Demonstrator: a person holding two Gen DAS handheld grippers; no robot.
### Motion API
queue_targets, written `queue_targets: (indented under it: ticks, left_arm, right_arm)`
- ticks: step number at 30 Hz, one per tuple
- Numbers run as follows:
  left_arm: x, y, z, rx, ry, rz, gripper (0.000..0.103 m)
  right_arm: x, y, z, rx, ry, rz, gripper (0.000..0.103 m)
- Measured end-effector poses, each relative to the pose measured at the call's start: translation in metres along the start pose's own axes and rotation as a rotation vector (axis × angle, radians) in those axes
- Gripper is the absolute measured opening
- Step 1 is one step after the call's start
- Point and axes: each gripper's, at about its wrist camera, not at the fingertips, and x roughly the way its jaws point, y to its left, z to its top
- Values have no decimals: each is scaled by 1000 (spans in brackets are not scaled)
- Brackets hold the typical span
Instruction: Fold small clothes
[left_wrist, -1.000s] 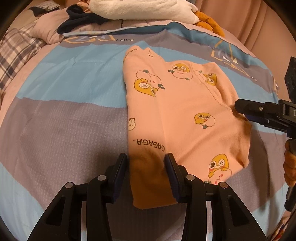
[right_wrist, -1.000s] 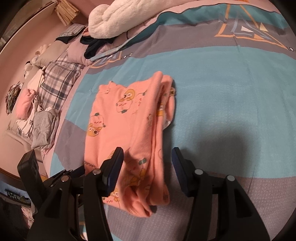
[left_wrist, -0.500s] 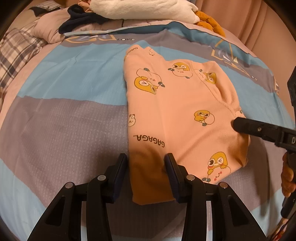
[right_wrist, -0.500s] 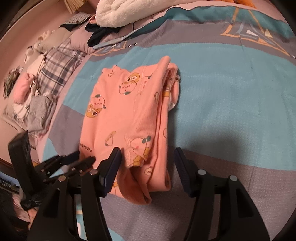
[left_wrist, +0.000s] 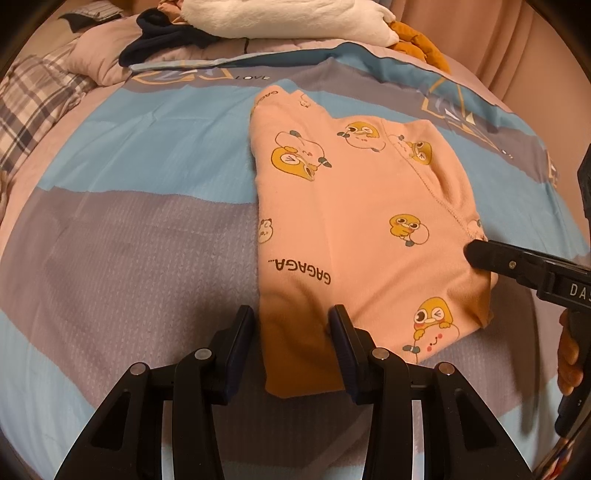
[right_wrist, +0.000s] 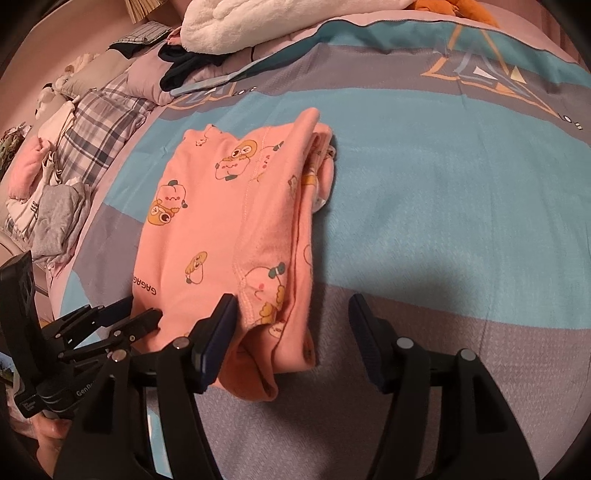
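Note:
A small pink garment with yellow duck prints (left_wrist: 354, 236) lies folded in a rough rectangle on the bedspread; it also shows in the right wrist view (right_wrist: 236, 229). My left gripper (left_wrist: 291, 325) is open, its jaws either side of the garment's near left corner. My right gripper (right_wrist: 291, 314) is open over the garment's near right corner, where the folded layers stack up. The right gripper's black finger (left_wrist: 491, 256) shows in the left wrist view, touching the garment's right edge. The left gripper (right_wrist: 125, 317) shows at the left in the right wrist view.
The striped blue, grey and pink bedspread (left_wrist: 129, 236) covers the bed. A white fluffy blanket (left_wrist: 280, 18), a dark garment (left_wrist: 166, 40) and an orange plush (left_wrist: 421, 48) lie at the far end. Plaid bedding and piled clothes (right_wrist: 55, 199) sit at the left.
Both grippers have drawn back a little, so the garment sits farther ahead. The right gripper has shifted right along the garment's near edge. The garment lies as before.

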Motion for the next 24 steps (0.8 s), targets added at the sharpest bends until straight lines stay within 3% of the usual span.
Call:
queue_targets:
  ticks: [24]
  left_arm:
    - [-4,-1,-6,3,7,11,42]
  right_arm:
    - [-2,-4,-12,-2,18,-26,62]
